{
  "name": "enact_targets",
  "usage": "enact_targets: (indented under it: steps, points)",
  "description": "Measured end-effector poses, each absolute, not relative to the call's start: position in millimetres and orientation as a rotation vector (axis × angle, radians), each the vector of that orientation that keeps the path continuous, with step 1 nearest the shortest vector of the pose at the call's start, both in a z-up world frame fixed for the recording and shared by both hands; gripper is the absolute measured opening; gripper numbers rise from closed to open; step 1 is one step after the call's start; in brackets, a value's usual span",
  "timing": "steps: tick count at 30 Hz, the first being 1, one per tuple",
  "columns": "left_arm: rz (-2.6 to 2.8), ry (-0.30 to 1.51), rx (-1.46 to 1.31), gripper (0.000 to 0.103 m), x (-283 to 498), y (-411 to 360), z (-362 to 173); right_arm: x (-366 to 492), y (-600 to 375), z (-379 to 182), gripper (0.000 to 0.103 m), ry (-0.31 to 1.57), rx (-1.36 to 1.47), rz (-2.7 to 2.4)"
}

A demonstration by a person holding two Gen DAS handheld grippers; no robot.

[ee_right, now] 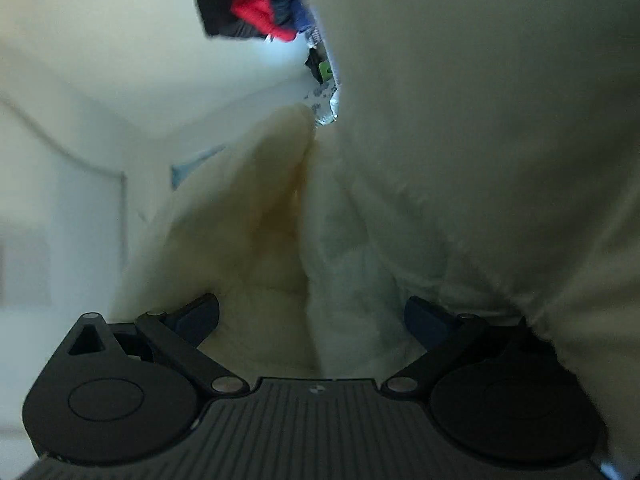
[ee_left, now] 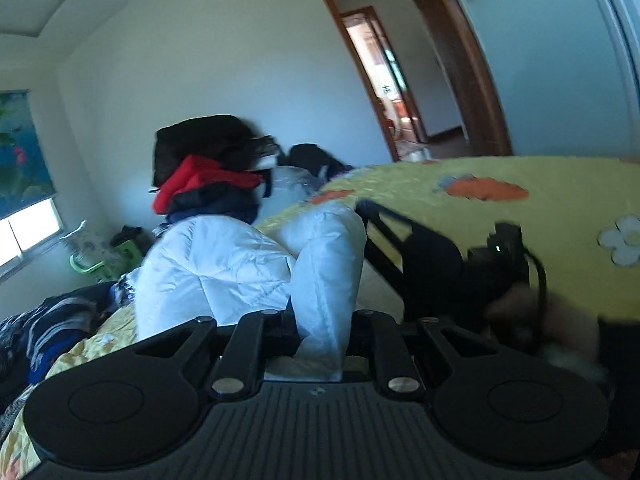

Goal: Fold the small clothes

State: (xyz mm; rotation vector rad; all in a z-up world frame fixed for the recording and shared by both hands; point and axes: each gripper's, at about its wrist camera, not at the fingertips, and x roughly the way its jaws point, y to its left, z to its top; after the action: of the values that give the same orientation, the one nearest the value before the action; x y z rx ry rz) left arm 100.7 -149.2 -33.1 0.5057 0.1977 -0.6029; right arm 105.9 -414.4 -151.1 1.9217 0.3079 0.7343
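left gripper pinches white padded garment, which rises straight ahead | right gripper spread, same cloth between fingers, grip unclear

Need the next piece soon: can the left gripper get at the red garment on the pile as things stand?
Probably not yet. The left gripper is shut on the white jacket, which bulges between it and the red garment farther back.
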Motion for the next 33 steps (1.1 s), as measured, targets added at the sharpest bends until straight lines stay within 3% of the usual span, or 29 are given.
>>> enact_targets:
  steps: [3,9,12,16,20,23,28,33]
  points:
    - [-0.592,0.245,0.491,0.014,111.2,-151.9,-38.7,100.8,-423.7,-147.6,0.102,0.301,1.990,0.723]
    - [-0.643,0.281,0.548,0.014,111.3,-162.4,-52.1,86.5,-466.1,-80.6,0.101,0.224,1.678,0.715]
    - [-0.704,0.280,0.590,0.014,109.3,-171.2,-64.3,96.4,-472.4,-26.3,0.101,0.349,1.340,0.651]
    - [-0.765,0.306,0.652,0.014,113.7,-193.7,-88.0,123.3,-453.0,1.3,0.101,0.558,0.987,0.531]
    - [-0.783,0.300,0.701,0.014,113.8,-203.6,-105.0,134.5,-451.5,-21.2,0.071,0.608,0.854,0.461]
    - [-0.794,0.329,0.654,0.014,125.8,-194.7,-101.8,122.4,-463.3,-44.1,0.057,0.605,0.888,0.464]
    - [-0.892,0.370,0.550,0.014,134.3,-160.7,-63.7,119.7,-465.6,-63.7,0.054,0.602,0.878,0.458]
    - [-0.993,0.402,0.241,0.016,149.8,-108.0,6.3,126.8,-472.8,-65.2,0.053,0.605,0.921,0.475]
